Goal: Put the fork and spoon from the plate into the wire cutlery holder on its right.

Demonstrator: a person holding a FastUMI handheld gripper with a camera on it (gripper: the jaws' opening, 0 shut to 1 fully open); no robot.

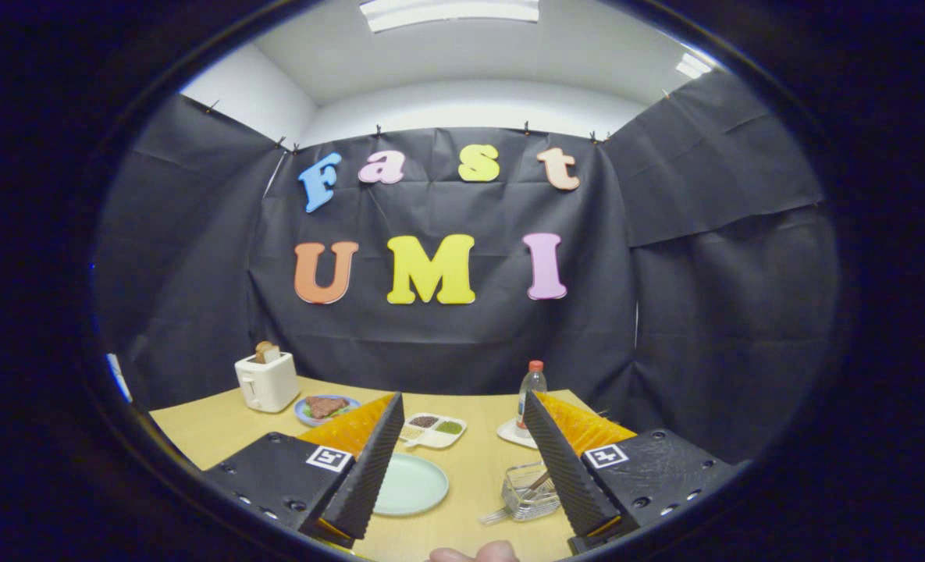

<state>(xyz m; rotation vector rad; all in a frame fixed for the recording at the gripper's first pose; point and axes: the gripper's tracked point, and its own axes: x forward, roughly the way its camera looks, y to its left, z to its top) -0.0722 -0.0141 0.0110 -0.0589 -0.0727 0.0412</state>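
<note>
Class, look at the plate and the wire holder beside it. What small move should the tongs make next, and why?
Probably just draw the tongs back and stop. They are open and hold nothing. The plate looks bare, and cutlery seems to lie in the wire holder, with what looks like a fork poking out of its near side. Nothing appears left to carry.

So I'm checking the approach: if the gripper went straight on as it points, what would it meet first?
Probably bare table between the plate and the wire cutlery holder, then the divided dish; depth is unclear. The gripper is open.
</note>
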